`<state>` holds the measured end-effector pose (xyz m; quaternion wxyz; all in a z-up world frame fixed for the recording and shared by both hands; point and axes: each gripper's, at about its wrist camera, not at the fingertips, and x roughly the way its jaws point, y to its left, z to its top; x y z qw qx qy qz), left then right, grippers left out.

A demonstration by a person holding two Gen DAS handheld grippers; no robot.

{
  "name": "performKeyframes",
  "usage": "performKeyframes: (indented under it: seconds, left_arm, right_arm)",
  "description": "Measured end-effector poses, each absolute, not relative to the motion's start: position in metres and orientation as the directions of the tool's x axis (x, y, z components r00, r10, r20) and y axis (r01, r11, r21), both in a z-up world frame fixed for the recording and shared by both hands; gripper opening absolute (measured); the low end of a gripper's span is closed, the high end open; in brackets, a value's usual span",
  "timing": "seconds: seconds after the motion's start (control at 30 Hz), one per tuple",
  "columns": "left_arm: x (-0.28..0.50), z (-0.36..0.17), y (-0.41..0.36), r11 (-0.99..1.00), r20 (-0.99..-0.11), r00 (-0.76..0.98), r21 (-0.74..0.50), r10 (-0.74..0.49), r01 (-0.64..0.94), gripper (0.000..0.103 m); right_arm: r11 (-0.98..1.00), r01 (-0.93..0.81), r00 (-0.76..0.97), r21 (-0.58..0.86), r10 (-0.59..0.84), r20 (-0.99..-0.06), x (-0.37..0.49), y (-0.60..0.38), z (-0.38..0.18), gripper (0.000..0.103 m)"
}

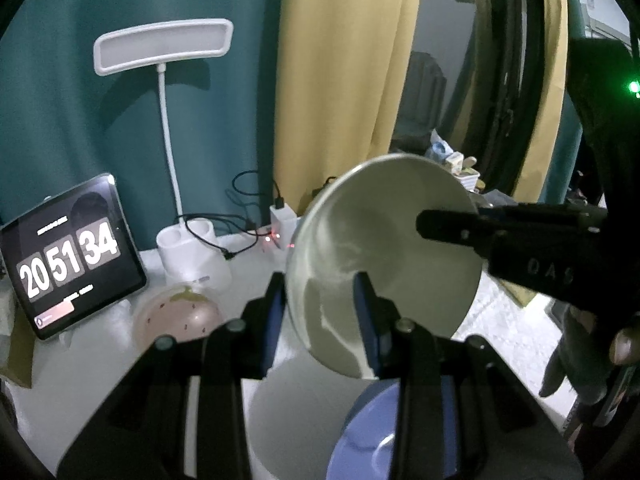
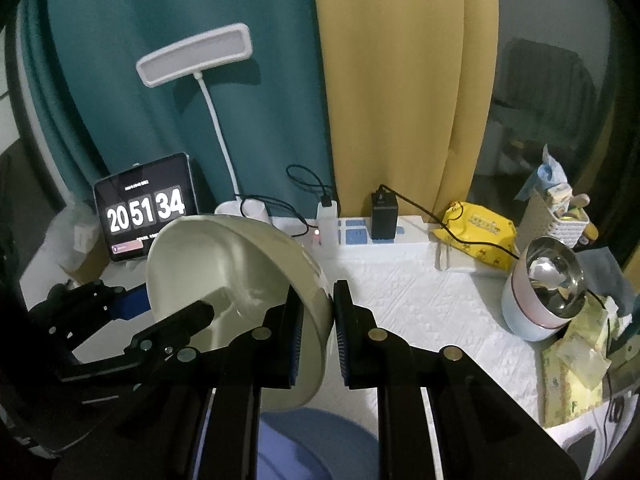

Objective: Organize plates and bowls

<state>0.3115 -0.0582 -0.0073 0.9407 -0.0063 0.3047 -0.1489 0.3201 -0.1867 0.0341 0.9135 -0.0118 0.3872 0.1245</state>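
Note:
A cream bowl [image 1: 392, 248] [image 2: 224, 272] hangs tilted above the table, held by both grippers at opposite sides of its rim. My left gripper [image 1: 320, 312] [image 2: 168, 308] is shut on the bowl's left rim, one finger inside and one outside. My right gripper [image 2: 320, 316] [image 1: 448, 216] is shut on the right rim the same way. Below the bowl lies a blue plate [image 1: 360, 440] [image 2: 304, 440], partly hidden by the gripper bodies. A pink speckled bowl [image 1: 176, 316] sits on the table at the left.
At the back stand a tablet clock [image 2: 146, 208], a white desk lamp [image 2: 196, 54] and a power strip [image 2: 380, 232] with chargers and cables. On the right are a yellow pouch [image 2: 476, 232], a steel-lined pot [image 2: 544, 292] and a white basket [image 2: 560, 216].

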Motion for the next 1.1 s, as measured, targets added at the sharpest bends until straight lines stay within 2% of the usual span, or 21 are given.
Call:
performKeyframes:
  seconds: [0.5, 0.83, 0.97, 1.1]
  left_arm:
    - [0.247, -0.016, -0.053, 0.949, -0.597, 0.743, -0.112, -0.302, 0.296, 0.035]
    - [0.211, -0.048, -0.059, 0.954, -0.644, 0.719, -0.061, -0.262, 0.293, 0.035]
    - [0.199, -0.054, -0.065, 0.96, -0.631, 0.742, -0.015, -0.226, 0.28, 0.035]
    - [0.189, -0.05, -0.072, 0.951, -0.59, 0.769, 0.007, -0.246, 0.31, 0.035]
  right_arm:
    - [0.97, -0.234, 0.679, 0.07, 0.214, -0.702, 0.261, -0.172, 0.043, 0.017]
    - [0.973, -0.202, 0.605, 0.111, 0.213, -0.767, 0.228, -0.17, -0.002, 0.017]
    - [0.971, -0.203, 0.574, 0.126, 0.223, -0.788, 0.22, -0.167, -0.02, 0.017]
    - [0.973, -0.182, 0.551, 0.144, 0.222, -0.804, 0.219, -0.172, -0.036, 0.017]
